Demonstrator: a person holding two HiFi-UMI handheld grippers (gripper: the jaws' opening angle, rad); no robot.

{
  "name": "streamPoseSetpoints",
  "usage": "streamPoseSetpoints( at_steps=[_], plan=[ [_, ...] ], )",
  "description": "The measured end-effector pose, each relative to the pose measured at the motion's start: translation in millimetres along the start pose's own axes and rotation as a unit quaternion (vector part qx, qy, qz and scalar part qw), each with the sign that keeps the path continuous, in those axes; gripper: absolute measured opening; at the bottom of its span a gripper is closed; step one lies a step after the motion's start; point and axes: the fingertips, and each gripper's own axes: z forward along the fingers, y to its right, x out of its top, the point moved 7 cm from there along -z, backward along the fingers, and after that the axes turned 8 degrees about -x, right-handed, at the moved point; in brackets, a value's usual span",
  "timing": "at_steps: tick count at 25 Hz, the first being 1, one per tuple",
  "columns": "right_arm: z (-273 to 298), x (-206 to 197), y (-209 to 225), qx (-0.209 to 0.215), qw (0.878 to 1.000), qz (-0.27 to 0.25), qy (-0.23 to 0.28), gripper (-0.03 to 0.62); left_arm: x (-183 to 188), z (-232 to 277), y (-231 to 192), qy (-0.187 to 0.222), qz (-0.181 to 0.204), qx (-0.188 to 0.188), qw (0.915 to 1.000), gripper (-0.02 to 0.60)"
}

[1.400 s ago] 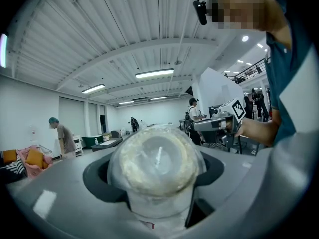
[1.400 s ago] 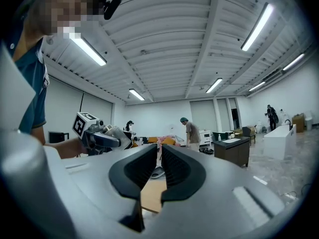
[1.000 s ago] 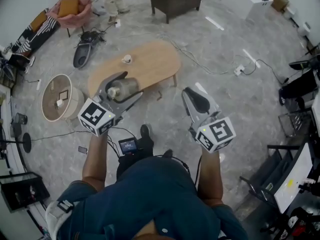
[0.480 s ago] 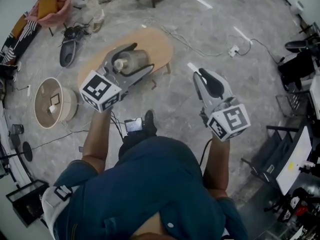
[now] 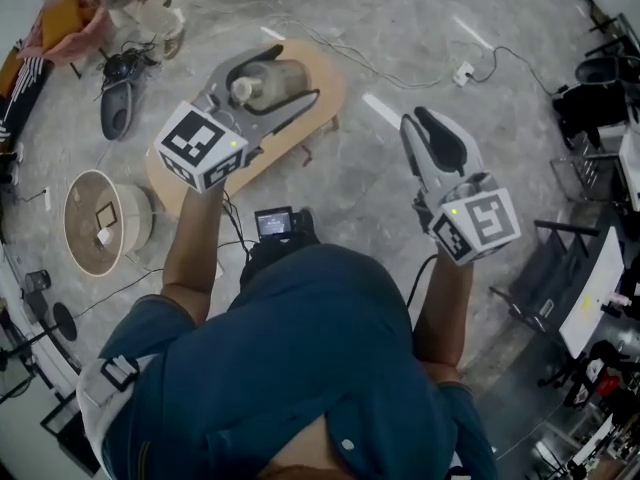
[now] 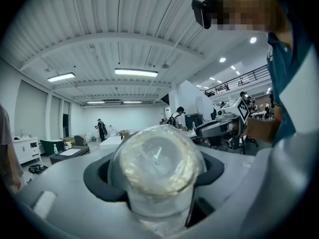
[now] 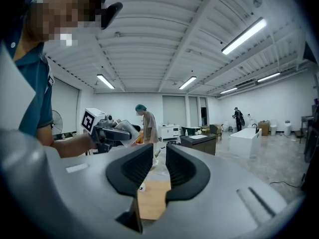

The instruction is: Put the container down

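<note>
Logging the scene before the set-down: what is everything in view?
container: one, clear, lying sideways in the left claw, over the table
table: one, tan wood, oval, ahead on the left
basket: one, beige, round, on the floor at left
power strip: one, white, on the floor ahead
left claw: one, grey and black, shut on the container
right claw: one, grey and black, jaws slightly apart, empty, right of the table

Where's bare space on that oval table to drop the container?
The oval table shows bare wood at its right end, past the container in the left gripper, and along its near edge. Its middle is hidden under the gripper. Left of it is crowded: round stand, floor clutter.
</note>
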Motion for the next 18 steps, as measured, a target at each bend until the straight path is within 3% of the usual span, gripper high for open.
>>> streamPoseSetpoints(
  at_steps=[7,18],
  plan=[
    [54.6,7.8,-6.2,-0.014,1.0,-0.009,-0.012,0.066,-12.0,-6.6,-56.3,0.013,-0.007,-0.013,0.9998,0.333],
    [132.3,8.2,3.0,0.03,0.999,-0.006,-0.024,0.066,-30.7,-23.3,-111.0,0.004,-0.024,0.032,0.9992,0.333]
  ],
)
